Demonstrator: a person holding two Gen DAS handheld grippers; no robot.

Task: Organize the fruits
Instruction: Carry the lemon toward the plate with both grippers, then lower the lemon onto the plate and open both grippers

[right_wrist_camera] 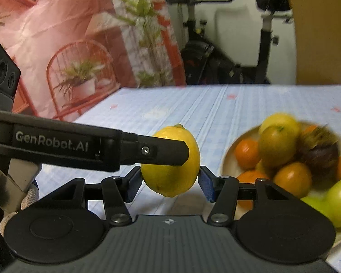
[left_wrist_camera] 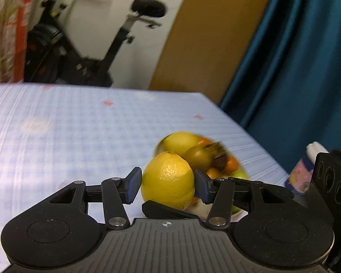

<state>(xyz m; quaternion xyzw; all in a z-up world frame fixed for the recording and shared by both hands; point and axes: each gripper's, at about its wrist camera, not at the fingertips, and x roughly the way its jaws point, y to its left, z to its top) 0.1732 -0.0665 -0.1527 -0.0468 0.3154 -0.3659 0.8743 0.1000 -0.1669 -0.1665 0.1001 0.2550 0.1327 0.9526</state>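
The lemon (right_wrist_camera: 170, 161), firm, waxy and light, is clamped at its middle by the right tool (right_wrist_camera: 170, 183). The left tool (left_wrist_camera: 168, 185) is set about it too, its right pad touching and a slight gap seen at its left pad.

Black linkage arms on the left gripper (left_wrist_camera: 167, 185) and right gripper (right_wrist_camera: 169, 182), blue pads (left_wrist_camera: 134, 185) at the tips, silver pivot screws, ribbed grey deck with a small crosshair mark at 6 o'clock. White "GenRobot.AI" lettering at 9 o'clock. Pale knit glove (right_wrist_camera: 22, 201) at 8 o'clock.
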